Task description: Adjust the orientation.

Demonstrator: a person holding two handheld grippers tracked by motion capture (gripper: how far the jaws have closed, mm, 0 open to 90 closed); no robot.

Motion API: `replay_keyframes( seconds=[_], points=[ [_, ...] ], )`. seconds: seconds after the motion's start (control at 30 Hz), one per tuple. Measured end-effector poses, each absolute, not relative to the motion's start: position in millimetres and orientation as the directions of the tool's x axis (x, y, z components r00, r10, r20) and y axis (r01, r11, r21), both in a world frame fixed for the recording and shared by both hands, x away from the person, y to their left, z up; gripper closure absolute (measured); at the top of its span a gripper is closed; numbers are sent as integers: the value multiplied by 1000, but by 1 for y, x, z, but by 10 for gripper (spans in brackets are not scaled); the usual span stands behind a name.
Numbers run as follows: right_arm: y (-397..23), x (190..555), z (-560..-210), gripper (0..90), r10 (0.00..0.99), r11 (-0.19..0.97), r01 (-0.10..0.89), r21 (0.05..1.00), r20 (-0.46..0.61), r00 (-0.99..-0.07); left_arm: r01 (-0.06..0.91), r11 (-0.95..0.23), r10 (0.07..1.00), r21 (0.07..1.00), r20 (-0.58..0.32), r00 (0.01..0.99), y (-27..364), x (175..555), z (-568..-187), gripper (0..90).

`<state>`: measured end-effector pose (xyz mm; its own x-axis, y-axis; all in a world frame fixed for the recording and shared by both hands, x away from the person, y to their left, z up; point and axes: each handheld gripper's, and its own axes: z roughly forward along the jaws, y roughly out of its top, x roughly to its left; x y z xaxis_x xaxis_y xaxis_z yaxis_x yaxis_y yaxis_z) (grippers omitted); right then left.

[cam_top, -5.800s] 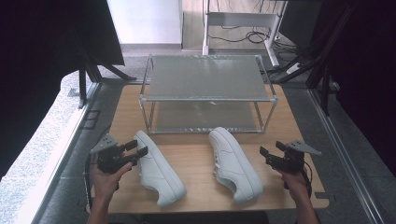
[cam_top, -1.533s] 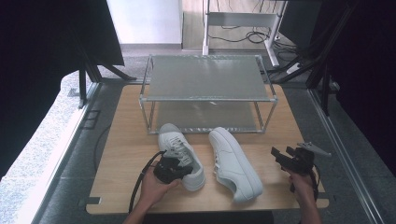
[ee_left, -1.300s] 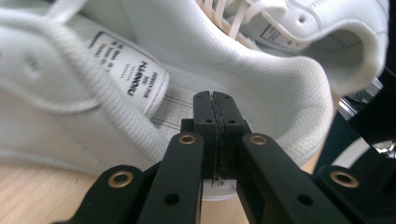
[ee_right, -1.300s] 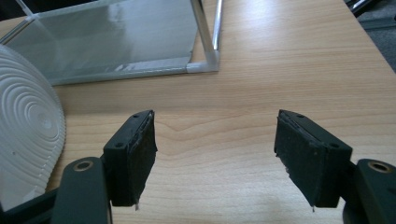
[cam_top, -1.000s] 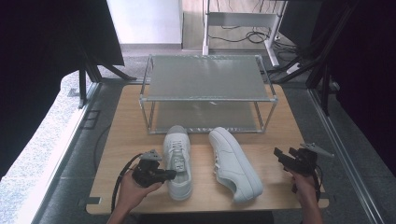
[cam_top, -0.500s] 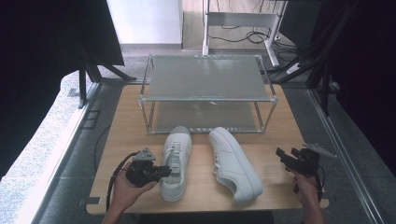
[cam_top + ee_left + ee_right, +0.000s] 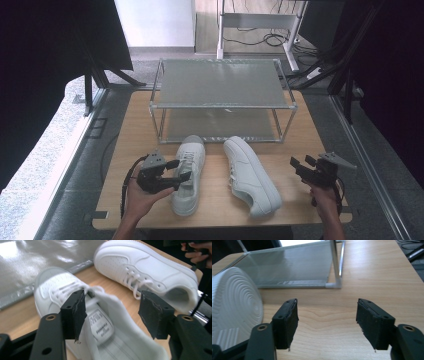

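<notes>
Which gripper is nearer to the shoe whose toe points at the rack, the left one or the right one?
Left. The left gripper is at that shoe, its jaws having just opened around the collar. The right gripper is far across the table, beyond the other shoe.

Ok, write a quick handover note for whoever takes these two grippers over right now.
Left gripper: jaws have just been opening, now wide around the left shoe, pads off it.
Right gripper: open, holding nothing, right of the right shoe.
Both shoes lie on the table, toes toward the rack.
Done: left shoe turned toe-first to the rack.
Left: probably putting both shoes on the rack.
</notes>
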<state>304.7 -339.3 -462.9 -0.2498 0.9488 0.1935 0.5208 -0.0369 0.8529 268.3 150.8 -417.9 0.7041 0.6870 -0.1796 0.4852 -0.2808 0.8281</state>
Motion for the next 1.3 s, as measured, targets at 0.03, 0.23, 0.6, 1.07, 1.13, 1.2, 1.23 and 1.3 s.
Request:
replay_keyframes(
  seconds=[0.03, 0.23, 0.6, 1.07, 1.13, 1.2, 1.23, 1.3],
  points=[
    [-338, 304, -462, 368, 947, -29, 519, 854, 189, -259, 486, -264, 688, 833, -191, 700, 149, 271, -416, 366],
    [-328, 298, -451, 400, 938, 13, 489, 872, 159, -309, 468, -253, 689, 847, -182, 702, 141, 278, -409, 372],
    [-311, 290, -439, 525, 890, 74, 473, 878, 156, -428, 486, -271, 712, 831, -167, 682, 148, 268, -422, 394],
    [-220, 247, -427, 900, 594, 399, 376, 836, 77, -801, 514, -254, 724, 819, -191, 662, 155, 269, -430, 392],
    [-209, 240, -427, 900, 562, 444, 357, 822, 55, -826, 515, -253, 726, 819, -192, 661, 157, 269, -431, 393],
    [-201, 234, -429, 900, 546, 493, 346, 799, 26, -837, 518, -250, 728, 818, -194, 658, 158, 269, -432, 393],
    [-198, 231, -432, 900, 544, 517, 347, 782, 12, -839, 519, -251, 727, 817, -195, 658, 159, 269, -432, 393],
    [-196, 228, -439, 900, 536, 551, 358, 754, 9, -844, 524, -254, 726, 813, -197, 659, 159, 269, -433, 393]
  ],
)
